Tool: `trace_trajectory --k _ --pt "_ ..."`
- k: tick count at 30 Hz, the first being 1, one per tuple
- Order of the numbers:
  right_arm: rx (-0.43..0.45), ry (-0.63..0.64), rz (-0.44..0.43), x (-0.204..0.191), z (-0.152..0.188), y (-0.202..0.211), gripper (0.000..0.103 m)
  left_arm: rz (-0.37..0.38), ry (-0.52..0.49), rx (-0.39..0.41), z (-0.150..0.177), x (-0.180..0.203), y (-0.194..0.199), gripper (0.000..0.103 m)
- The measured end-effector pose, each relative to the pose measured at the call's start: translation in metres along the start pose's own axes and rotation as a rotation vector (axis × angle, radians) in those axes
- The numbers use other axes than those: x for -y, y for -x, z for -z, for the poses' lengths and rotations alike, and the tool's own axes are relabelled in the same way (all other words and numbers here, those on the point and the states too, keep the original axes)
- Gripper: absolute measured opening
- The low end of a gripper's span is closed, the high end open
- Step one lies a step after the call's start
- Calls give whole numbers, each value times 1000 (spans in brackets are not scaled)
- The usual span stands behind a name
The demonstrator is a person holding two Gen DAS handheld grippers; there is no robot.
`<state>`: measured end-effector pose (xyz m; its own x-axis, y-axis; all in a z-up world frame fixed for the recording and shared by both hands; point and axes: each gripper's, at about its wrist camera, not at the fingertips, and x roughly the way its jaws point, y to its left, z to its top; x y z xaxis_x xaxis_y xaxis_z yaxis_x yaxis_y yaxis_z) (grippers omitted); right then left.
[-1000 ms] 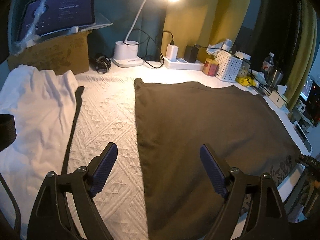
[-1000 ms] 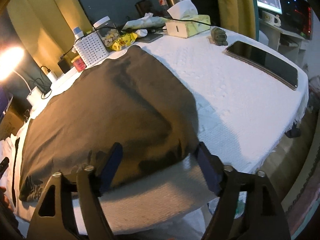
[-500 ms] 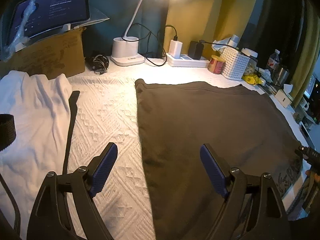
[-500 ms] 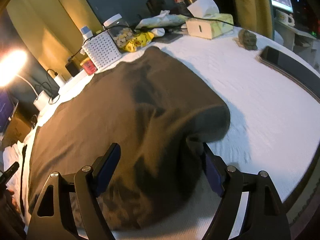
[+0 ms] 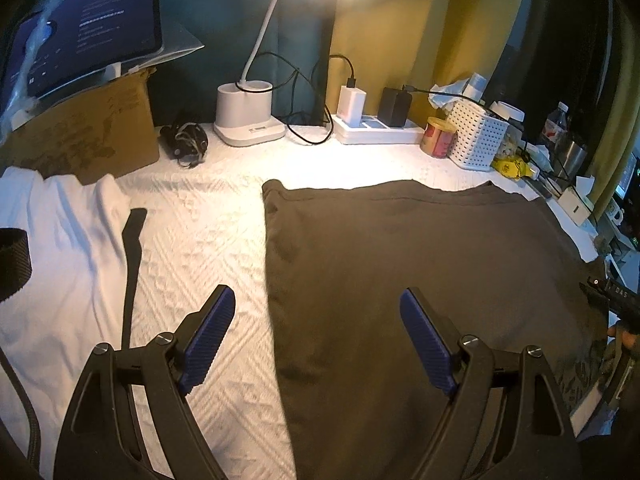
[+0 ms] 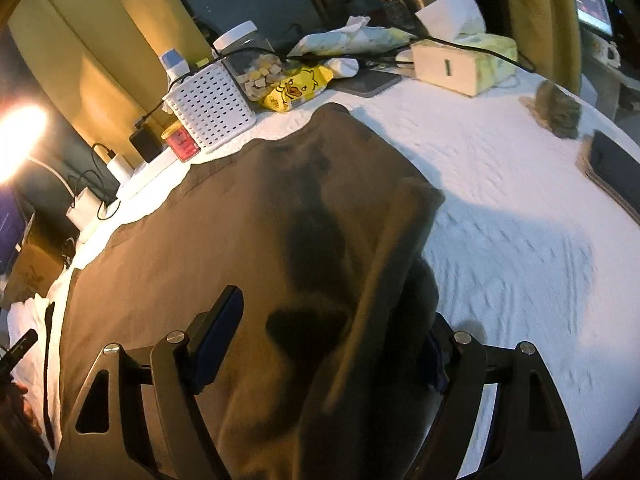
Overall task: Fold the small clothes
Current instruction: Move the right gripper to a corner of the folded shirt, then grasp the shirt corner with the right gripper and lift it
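A brown garment [image 5: 400,248] lies spread flat on the white textured tablecloth [image 5: 200,240]. My left gripper [image 5: 316,296] hovers open over its left edge, with nothing between the blue pads. In the right wrist view the brown garment [image 6: 200,240] has its right side raised in a fold [image 6: 384,264]. That fold drapes over the right finger of my right gripper [image 6: 334,308], whose jaws stand wide apart and do not pinch the cloth. The right gripper's tip [image 5: 612,304] shows at the garment's right side in the left wrist view.
A white garment [image 5: 52,240] and a black strap [image 5: 130,264] lie at the left. Along the back stand a cardboard box [image 5: 88,136] with a tablet, a lamp base [image 5: 248,116], a power strip [image 5: 376,132] and a white basket [image 6: 208,108]. A tissue box [image 6: 460,64] and a phone [image 6: 616,172] lie at the right.
My right gripper has moved inward over the table, pushing the brown garment's right side up into a fold toward the middle. My left gripper has shifted slightly forward, still open.
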<state>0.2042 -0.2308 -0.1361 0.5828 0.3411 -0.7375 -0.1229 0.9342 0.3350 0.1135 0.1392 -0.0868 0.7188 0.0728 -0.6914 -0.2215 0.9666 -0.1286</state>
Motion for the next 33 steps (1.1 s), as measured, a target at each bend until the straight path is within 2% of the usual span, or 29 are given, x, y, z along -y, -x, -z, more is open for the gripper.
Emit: trace_trajectory --k 2,6,7,9,12,15,24,33 --pt "-3 12 3 -3 -4 -5 81 -2 -4 -2 -5 1 -3 84" --pt "-7 43 5 -8 -11 -13 73 -6 -7 -13 -11 2 -9 84" --pt "-11 55 5 -10 -14 -16 69 -6 -8 -17 -12 2 -12 84" --pt "-15 83 15 -14 -16 -21 52 -7 -12 -26 -13 2 -15 84" --pt "-20 177 37 -24 -18 -29 37 -10 -17 -39 -13 3 -20 84" --pt "-32 205 1 -27 -21 -34 22 -7 -17 -41 -14 3 -21 84" --pt "-6 201 -54 -34 -30 -26 17 3 -25 -34 -14 -1 -20 84" --pt "47 305 -75 -86 -42 -7 16 24 -16 8 -13 -16 -7 84"
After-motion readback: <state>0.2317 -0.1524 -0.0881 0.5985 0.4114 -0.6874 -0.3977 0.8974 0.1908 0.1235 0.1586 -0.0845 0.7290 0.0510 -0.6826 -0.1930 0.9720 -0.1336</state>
